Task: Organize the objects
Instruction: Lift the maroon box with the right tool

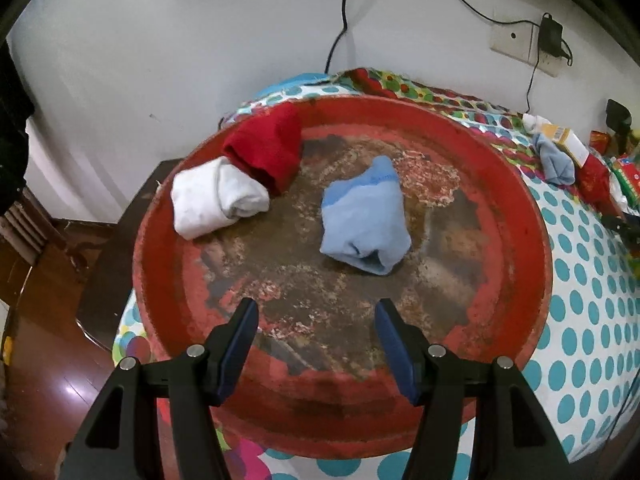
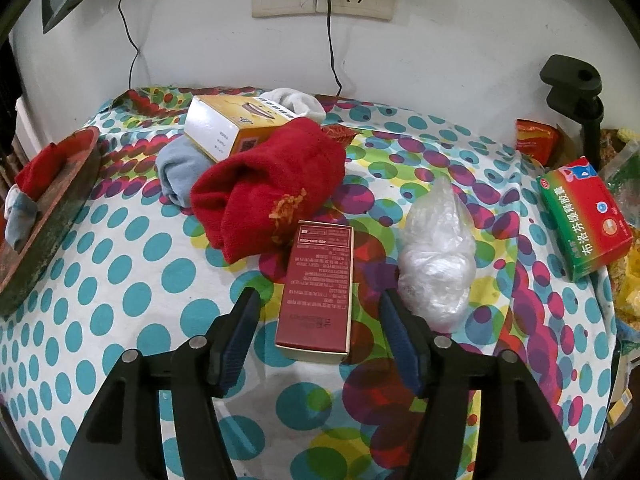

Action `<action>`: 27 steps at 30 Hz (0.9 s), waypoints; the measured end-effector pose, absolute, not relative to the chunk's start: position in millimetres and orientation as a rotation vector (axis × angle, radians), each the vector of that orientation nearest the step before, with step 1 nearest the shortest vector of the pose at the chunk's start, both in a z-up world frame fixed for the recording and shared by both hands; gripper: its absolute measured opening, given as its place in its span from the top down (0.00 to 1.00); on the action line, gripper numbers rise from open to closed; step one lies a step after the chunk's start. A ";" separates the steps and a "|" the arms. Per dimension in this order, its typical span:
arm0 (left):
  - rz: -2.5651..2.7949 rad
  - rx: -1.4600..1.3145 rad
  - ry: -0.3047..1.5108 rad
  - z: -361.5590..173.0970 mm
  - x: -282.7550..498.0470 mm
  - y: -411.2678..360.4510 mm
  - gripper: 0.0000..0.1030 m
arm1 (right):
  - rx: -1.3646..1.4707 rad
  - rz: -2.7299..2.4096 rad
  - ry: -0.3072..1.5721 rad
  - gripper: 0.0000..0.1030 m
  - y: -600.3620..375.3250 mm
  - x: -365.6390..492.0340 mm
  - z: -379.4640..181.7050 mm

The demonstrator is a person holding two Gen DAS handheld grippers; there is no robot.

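A round red tray (image 1: 516, 216) with a worn, flaking floor sits at the left end of the table (image 2: 120, 280), its left rim out over the table's left edge. Three rolled sock bundles lie in it: a white bundle (image 1: 218, 200) against the far-left wall, a red bundle (image 1: 268, 152) touching it and leaning on the far rim, and a light blue bundle (image 1: 362, 220) alone near the middle. The near half of the tray floor is bare.

The left tool (image 1: 316, 312) hangs over the tray's near rim, jaws wide apart and holding nothing.

On the dotted cloth beyond the tray, a large red sock roll (image 2: 268, 188) lies mid-table, touching a grey-blue sock (image 2: 176, 172) on its left. A yellow-and-white box (image 2: 236, 124) rests on both, and a white sock (image 2: 298, 102) sits behind it near the far edge. A dark red box (image 2: 316, 288) lies flat just in front of the red roll, with a crumpled clear plastic bag (image 2: 438, 256) just to its right. A green-and-red box (image 2: 584, 220) and a red packet (image 2: 536, 140) sit by the right edge.

The right tool (image 2: 320, 308) is spread wide and empty, its fingers either side of the dark red box's near end without touching it. The near-left part of the cloth is open.
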State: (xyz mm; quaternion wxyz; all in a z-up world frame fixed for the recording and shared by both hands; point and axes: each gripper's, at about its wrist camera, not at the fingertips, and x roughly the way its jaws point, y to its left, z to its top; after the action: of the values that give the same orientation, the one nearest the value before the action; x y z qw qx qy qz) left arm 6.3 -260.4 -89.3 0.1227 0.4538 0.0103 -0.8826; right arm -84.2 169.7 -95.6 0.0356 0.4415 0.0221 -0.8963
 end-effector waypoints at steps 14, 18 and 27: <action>-2.553 1.290 0.033 -86.3 9.2 -271.3 0.40 | 1.372 -2.810 -0.030 0.73 162.6 -80.6 -92.2; -2.566 1.289 0.061 -85.1 9.8 -272.7 0.40 | 1.382 -2.801 -0.071 0.73 158.0 -72.9 -90.7; -2.592 1.281 0.128 -81.4 11.6 -277.6 0.40 | 1.386 -2.830 -0.098 0.73 144.3 -52.4 -81.0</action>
State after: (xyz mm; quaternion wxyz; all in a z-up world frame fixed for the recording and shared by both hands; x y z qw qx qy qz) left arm 11.6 -277.6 -81.4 0.1236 0.4392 0.0438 -0.8888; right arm -52.4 144.3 -81.0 -0.0057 0.4397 -0.0310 -0.8976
